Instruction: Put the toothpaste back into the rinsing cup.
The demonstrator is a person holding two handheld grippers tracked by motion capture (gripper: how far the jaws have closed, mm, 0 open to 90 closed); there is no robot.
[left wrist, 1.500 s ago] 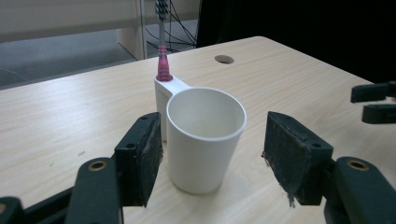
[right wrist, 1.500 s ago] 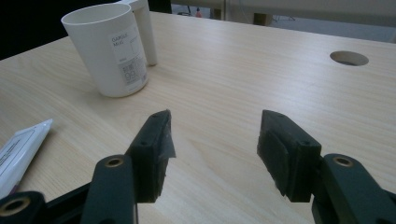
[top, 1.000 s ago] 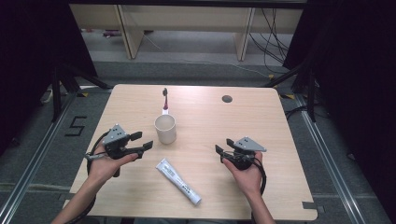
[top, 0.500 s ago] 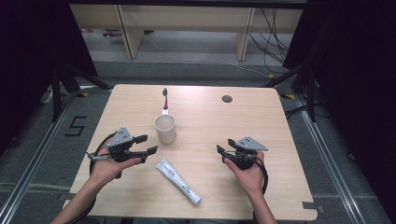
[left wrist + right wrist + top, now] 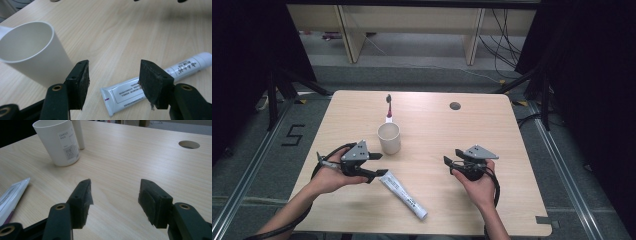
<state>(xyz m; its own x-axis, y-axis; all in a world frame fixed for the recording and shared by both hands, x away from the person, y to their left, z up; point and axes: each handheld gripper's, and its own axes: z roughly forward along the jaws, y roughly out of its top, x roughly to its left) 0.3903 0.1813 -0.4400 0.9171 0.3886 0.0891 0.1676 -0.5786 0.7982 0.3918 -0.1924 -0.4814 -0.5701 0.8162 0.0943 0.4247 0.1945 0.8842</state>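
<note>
Nearest the person, a white toothpaste tube lies flat on the bench, its crimped flat end towards the left tongs and its rounded cap end pointing at the near edge; its skin is smooth and glossy with small printed text. The left tongs are matt black plastic with worn, rough pads; their jaws stand apart and have just been closing, with nothing pressed between them, and the tube's crimped end lies just beyond the gap in the left gripper view. The right tongs hover over bare wood well apart from the tube, jaws likewise apart and holding nothing. Each carries a grey three-cornered plate and a looping black cable.

Just beyond the left tongs stands a plain cream cup, upright, tapered, matt, with a paper label on its side in the right gripper view. Behind it a toothbrush lies on the bench, white handle and dark head pointing away.

The bench top is pale wood-grain laminate with rounded corners and a round cable hole towards the far right. Grey floor, metal rails, cables and pale furniture legs lie beyond, between dark curtains
</note>
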